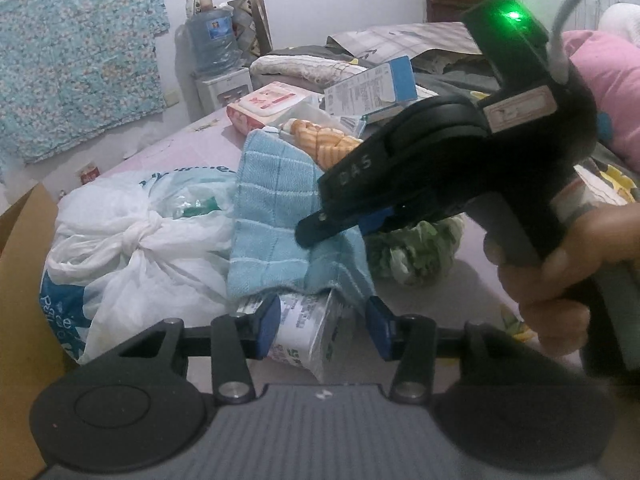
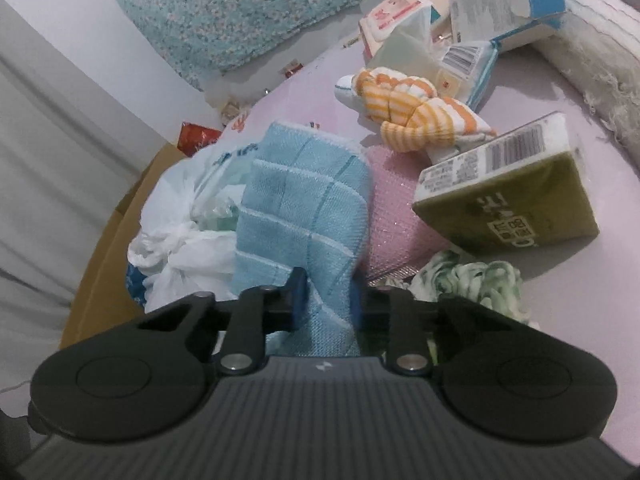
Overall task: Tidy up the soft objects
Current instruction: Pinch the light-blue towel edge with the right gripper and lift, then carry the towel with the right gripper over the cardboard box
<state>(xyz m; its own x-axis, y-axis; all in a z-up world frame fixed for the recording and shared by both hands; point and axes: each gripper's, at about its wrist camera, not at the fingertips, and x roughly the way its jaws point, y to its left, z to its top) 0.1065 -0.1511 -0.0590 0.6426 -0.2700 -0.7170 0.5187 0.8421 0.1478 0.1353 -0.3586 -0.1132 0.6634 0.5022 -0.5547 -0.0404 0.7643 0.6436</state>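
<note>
right gripper [image 2: 326, 300]: jaws clenched on the near edge of the blue towel [image 2: 304, 208], cloth bunched between the pads. left gripper [image 1: 322, 328]: jaws part closed around a small white carton [image 1: 306, 332]; the pad at 9 o'clock touches it, the pad at 3 o'clock shows a gap, so a firm grip cannot be confirmed. the towel's lower edge drapes over the top of that carton.

outward in the right wrist view: a tied white plastic bag [image 2: 180, 220] touches the towel at 9 o'clock; a pink cloth [image 2: 394, 216] lies just beside it at 3 o'clock; a green ruffled cloth [image 2: 472, 276] sits at 4 o'clock; a green packet [image 2: 516, 196] at 2 o'clock; orange striped socks [image 2: 412, 116] at 1 o'clock; boxes and a wipes pack [image 2: 394, 16] beyond at 12 o'clock. all rest on a pink bed sheet [image 2: 580, 280]. a brown cardboard box [image 2: 108, 264] stands at 8 o'clock.

assessment: task at an early stage. 1 soft item is in hand; socks, pink cloth and green cloth lie loose and mixed with packets. nothing appears sorted or folded yet.
</note>
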